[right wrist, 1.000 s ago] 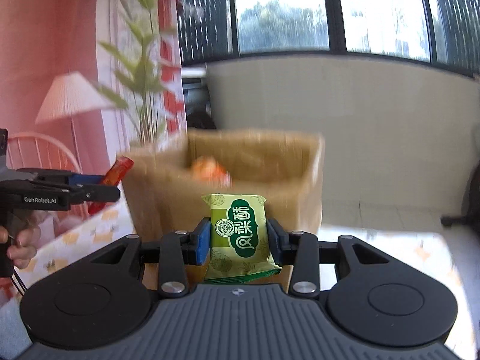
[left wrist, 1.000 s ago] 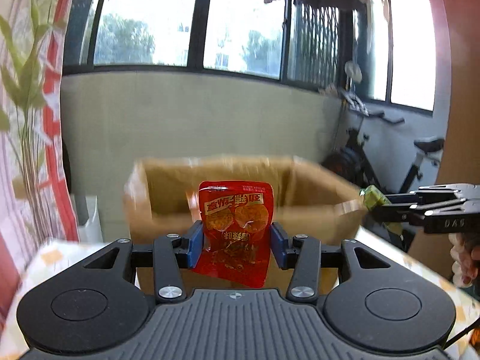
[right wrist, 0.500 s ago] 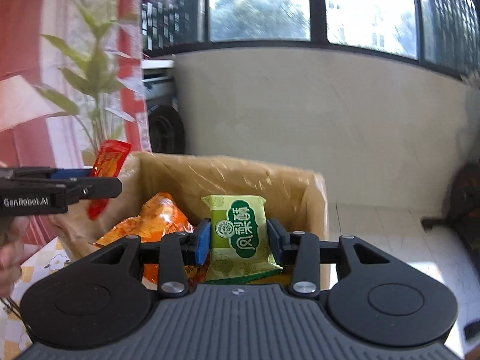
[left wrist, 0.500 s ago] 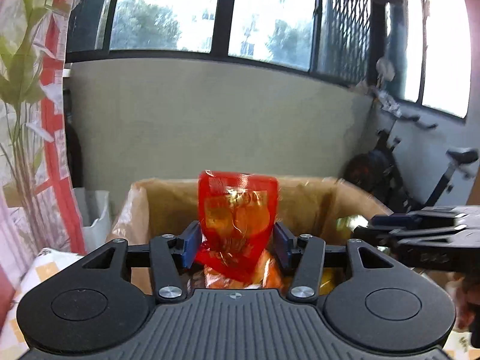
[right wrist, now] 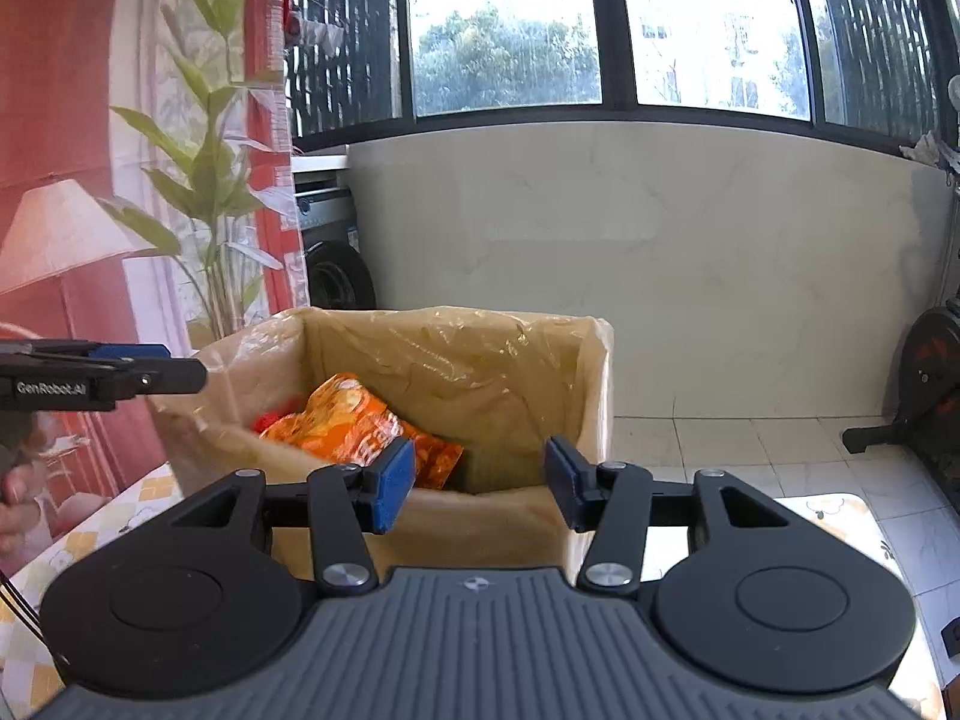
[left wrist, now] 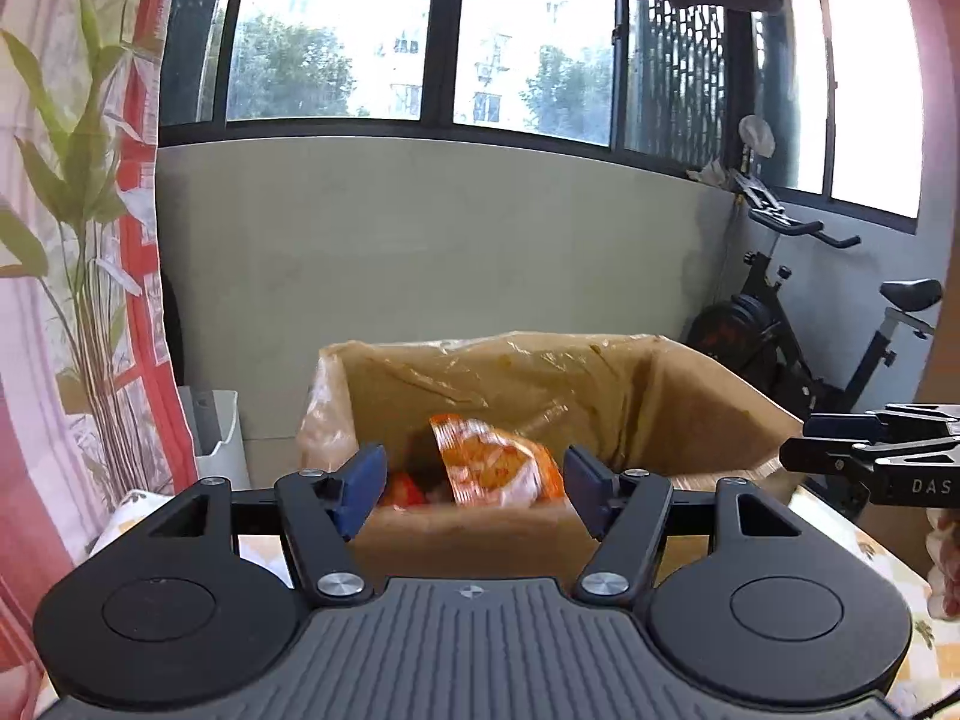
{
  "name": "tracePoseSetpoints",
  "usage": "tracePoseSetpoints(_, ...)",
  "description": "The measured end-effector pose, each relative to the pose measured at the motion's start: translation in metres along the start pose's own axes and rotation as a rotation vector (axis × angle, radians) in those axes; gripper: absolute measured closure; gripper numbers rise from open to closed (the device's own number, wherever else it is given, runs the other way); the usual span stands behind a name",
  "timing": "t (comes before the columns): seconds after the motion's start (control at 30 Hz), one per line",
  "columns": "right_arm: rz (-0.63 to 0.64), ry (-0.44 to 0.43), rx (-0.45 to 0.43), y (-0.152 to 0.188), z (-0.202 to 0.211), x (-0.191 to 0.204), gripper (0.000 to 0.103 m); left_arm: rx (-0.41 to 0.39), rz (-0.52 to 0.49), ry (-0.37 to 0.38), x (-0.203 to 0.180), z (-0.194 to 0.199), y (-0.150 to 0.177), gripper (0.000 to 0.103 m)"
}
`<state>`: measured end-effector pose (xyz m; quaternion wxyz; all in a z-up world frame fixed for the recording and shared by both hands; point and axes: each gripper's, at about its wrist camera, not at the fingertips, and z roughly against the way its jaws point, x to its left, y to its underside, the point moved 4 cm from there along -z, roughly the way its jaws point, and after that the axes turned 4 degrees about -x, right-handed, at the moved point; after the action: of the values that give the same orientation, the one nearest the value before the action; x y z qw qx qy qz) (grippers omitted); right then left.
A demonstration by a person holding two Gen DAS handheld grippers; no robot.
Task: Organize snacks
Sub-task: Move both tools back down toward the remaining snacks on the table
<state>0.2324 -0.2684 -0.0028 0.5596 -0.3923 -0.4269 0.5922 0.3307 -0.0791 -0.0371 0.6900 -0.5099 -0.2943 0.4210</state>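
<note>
Left hand-held gripper released, red packet gone from it. Right hand-held gripper released too, green packet dropped. Orange snack bag lies inside cardboard box on desk.

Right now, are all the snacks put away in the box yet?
Some are: an orange snack bag and something red lie inside the lined cardboard box. Both the left tongs and right tongs are open and empty. No snacks show outside the box.
</note>
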Motion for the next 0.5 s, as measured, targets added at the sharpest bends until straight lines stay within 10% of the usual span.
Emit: tracePoseSetpoints(0.5,0.074,-0.061,0.100,0.081,0.021,0.025,0.051,0.131,0.074,-0.025,0.006,0.026,0.076,0.036)
